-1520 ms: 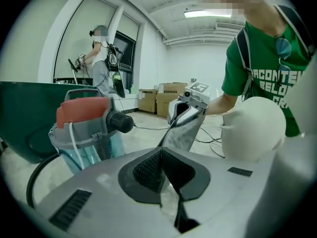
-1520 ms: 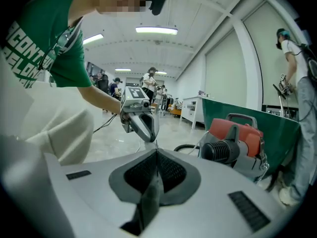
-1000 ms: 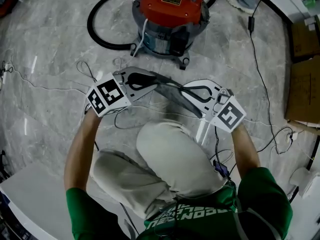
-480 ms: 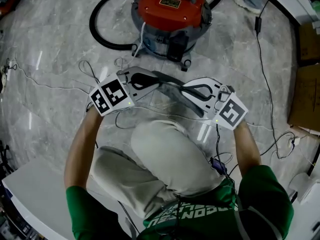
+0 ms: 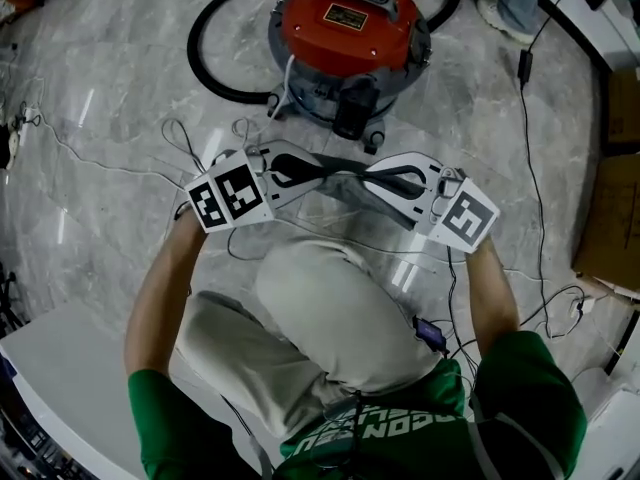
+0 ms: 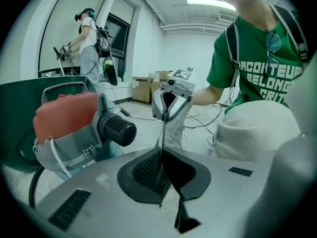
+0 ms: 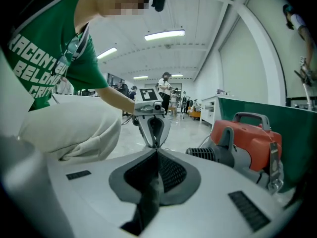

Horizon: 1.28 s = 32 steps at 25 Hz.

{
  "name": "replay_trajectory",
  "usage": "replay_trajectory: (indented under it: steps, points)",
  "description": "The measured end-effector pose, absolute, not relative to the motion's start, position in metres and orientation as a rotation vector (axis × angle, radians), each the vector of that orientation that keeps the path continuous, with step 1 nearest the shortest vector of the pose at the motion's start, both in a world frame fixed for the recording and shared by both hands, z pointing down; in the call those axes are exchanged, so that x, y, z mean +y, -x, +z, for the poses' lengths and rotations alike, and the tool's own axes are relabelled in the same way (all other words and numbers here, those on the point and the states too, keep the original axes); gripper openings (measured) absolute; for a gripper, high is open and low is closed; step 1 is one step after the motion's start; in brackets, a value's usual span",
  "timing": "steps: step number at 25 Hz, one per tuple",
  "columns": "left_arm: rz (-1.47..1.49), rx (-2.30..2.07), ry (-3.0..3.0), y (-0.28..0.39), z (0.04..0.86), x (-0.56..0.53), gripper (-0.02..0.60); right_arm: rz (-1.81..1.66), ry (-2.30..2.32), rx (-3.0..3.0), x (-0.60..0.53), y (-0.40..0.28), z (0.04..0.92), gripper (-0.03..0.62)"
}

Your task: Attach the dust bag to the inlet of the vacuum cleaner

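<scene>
The vacuum cleaner [image 5: 345, 43] has a red lid and a steel drum, and stands on the marble floor at the top of the head view. Its black ribbed inlet [image 6: 116, 129] juts toward me and also shows in the right gripper view, inlet [image 7: 204, 153]. A grey dust bag [image 5: 345, 190] hangs stretched between both grippers just in front of the drum. My left gripper [image 5: 322, 173] is shut on one edge of the bag [image 6: 173, 128]. My right gripper [image 5: 368, 176] is shut on the other edge. Dark bag fabric [image 7: 150, 202] runs through its jaws.
A black hose [image 5: 215, 73] loops on the floor left of the vacuum. Thin cables [image 5: 120, 173] trail across the floor. Cardboard boxes [image 5: 610, 208] stand at the right, a white surface [image 5: 60, 368] at lower left. My bent knee [image 5: 330, 308] is below the grippers. Another person [image 6: 89, 38] stands far off.
Both grippers have carried the stretched bag a little closer to the vacuum. The grip on the bag is unchanged.
</scene>
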<state>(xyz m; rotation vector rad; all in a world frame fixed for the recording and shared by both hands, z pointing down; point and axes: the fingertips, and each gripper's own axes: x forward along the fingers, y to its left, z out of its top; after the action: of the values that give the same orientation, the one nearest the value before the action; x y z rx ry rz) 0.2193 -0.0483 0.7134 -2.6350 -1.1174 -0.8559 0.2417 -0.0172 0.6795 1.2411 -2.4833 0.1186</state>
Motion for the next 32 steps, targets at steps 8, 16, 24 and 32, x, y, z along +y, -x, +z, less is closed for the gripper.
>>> replay_trajectory:
  steps: [8, 16, 24, 32]
  points:
    - [-0.88, -1.013, 2.57, -0.237, 0.695, -0.063, 0.011, 0.093, -1.464, -2.475, -0.032, -0.263, 0.664, 0.014]
    - [-0.904, -0.893, 2.406, -0.249, 0.69, -0.078, 0.011, 0.06, -1.638, -2.332, -0.039, -0.274, 0.67, 0.014]
    - [-0.863, -0.859, 2.338, -0.256, 0.691, -0.093, 0.011, 0.08, -1.738, -2.223, -0.052, -0.28, 0.677, 0.014]
    - [-0.83, -0.926, 2.284, -0.275, 0.688, -0.089, 0.011, 0.097, -1.818, -2.219, -0.048, -0.298, 0.675, 0.014]
